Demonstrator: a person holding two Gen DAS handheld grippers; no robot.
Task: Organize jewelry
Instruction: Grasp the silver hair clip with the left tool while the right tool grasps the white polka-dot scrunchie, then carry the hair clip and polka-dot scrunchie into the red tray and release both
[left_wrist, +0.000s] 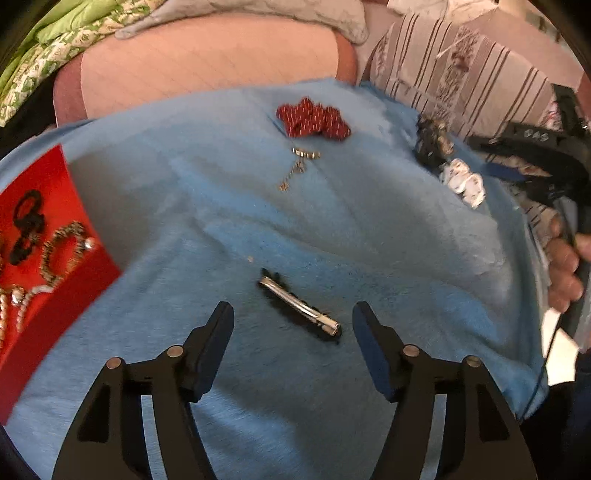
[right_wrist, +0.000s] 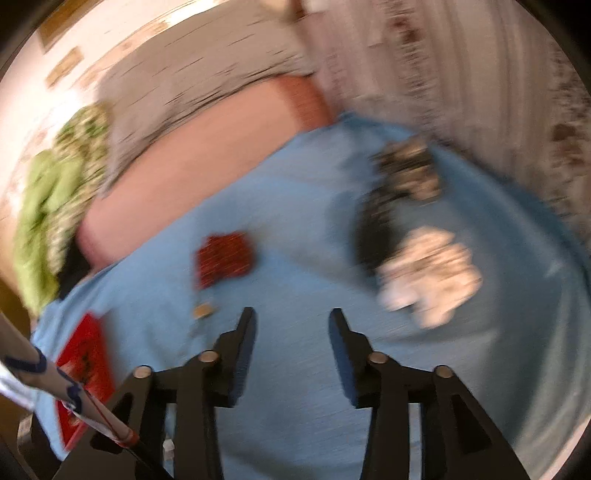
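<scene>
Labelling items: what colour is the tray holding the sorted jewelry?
Red tray; clearest in the left wrist view.

Blue cloth (left_wrist: 369, 240) spread flat, pink cushion (left_wrist: 207, 77) behind, green patterned fabric (left_wrist: 55, 48), striped curtain (left_wrist: 461, 74)

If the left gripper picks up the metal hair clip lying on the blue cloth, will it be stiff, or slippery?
The hair clip looks like a rigid metal bar, so it probably stays straight. Its shiny surface may slip between the pads. It lies flat on the soft blue cloth, so the left gripper may pinch fabric too.
</scene>
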